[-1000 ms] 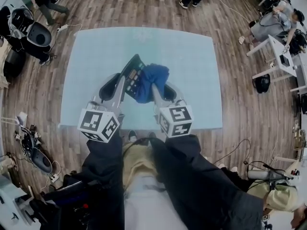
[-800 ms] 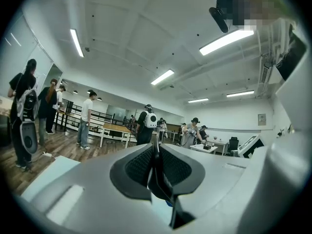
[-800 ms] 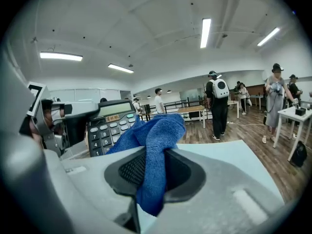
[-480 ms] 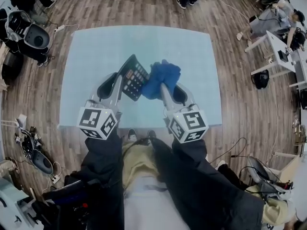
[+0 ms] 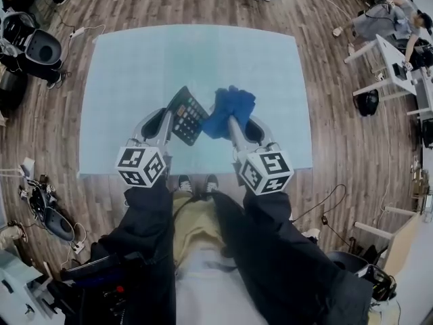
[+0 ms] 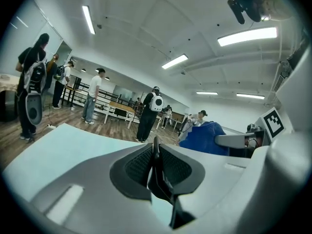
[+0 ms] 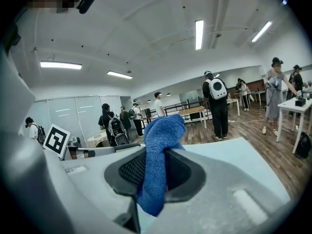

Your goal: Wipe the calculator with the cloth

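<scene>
My left gripper (image 5: 169, 122) is shut on the black calculator (image 5: 186, 115), which it holds tilted over the pale blue table (image 5: 135, 73). In the left gripper view the calculator (image 6: 158, 172) shows edge-on between the pads. My right gripper (image 5: 231, 124) is shut on the blue cloth (image 5: 229, 110), bunched just right of the calculator and a little apart from it. In the right gripper view the cloth (image 7: 156, 165) hangs through the jaws and rises above them.
Wooden floor surrounds the table. Several people stand beyond its far edge (image 7: 217, 108). A white desk (image 5: 396, 73) stands at the right, and bags and gear (image 5: 30, 46) lie on the floor at the left.
The cloth has come off the calculator and moved to its right. The left gripper has sunk with the calculator toward the table.
</scene>
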### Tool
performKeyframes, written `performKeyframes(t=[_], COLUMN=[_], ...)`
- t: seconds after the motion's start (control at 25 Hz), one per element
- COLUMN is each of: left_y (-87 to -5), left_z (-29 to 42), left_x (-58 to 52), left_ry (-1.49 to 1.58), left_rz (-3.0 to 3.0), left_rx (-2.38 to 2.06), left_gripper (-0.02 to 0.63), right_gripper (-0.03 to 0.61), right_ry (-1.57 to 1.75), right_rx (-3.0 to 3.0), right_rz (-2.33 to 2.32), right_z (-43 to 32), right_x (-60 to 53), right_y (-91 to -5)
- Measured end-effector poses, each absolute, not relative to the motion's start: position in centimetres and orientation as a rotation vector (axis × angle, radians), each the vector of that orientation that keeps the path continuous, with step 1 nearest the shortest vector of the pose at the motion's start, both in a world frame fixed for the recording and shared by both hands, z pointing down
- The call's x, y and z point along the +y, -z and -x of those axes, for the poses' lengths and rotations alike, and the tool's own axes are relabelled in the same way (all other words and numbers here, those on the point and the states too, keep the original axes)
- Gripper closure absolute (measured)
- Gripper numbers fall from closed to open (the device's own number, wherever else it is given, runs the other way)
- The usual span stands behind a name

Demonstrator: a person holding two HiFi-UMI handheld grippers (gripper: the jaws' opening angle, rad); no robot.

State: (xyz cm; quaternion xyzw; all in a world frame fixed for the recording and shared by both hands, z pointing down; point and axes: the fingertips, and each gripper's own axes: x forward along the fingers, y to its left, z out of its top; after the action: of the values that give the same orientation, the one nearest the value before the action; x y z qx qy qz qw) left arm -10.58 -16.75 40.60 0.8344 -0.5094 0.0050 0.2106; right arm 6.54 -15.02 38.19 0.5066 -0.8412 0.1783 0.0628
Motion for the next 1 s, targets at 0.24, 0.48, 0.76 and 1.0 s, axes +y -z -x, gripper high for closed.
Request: performKeyframes(t=[0.24, 0.48, 0.76, 1.0], left_y=[-45.1, -50.0, -55.9, -59.9], left_z=[11.7, 12.6, 13.8, 14.8], left_x=[-16.6, -16.3, -15.9, -15.8], left_ry=[-0.032, -0.068, -0.124, -0.138], left_rz=[-2.212, -2.109, -1.993, -1.891], left_rx=[-1.415, -1.437, -1.432, -1.438], left_gripper=[0.568, 0.568, 0.568, 0.568], right_gripper=[0.497, 0.497, 0.497, 0.496], right_ry=[-0.683, -0.833, -0.991, -1.108], right_rx=[-2.493, -2.426, -2.319, -2.246], right_rz=[-1.52, -1.502, -1.503, -1.466], right_z=[-6.8, -7.1, -7.8, -7.8], right_x=[-15.4, -15.4, -15.1, -15.0], right_y=[-41.9, -46.0, -51.6, -56.4])
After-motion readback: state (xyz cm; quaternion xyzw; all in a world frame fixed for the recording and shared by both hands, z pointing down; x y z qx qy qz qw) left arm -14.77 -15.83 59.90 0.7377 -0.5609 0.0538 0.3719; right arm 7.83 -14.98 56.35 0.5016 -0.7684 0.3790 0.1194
